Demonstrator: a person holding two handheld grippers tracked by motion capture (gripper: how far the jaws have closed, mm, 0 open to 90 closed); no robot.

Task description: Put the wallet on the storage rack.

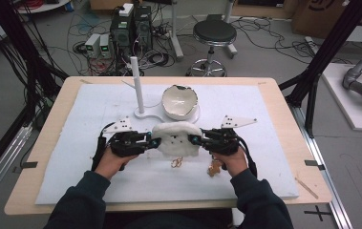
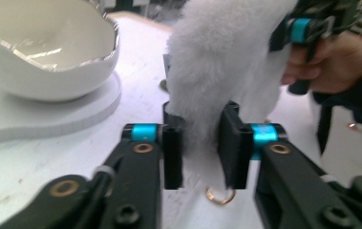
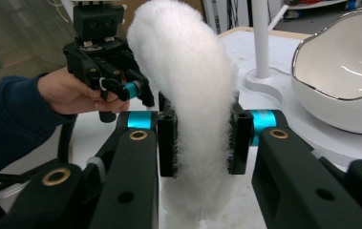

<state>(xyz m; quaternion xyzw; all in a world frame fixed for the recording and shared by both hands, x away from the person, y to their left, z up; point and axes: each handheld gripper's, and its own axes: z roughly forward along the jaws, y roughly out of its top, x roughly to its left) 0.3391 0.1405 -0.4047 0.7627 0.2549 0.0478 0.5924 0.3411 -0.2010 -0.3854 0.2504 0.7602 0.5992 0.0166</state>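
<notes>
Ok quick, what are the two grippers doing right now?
Left gripper: closed on one end of the fluffy white thing.
Right gripper: closed on its other end, fur squeezed between the pads.

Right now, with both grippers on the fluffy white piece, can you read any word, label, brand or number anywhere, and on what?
None can be read.
Cardboard box at the top right of the high view: a dark mark, cut off and blurred, unreadable.
Grey units on the floor: no legible label.
White fluffy piece, white bowl, left gripper, right gripper: no lettering visible.
</notes>
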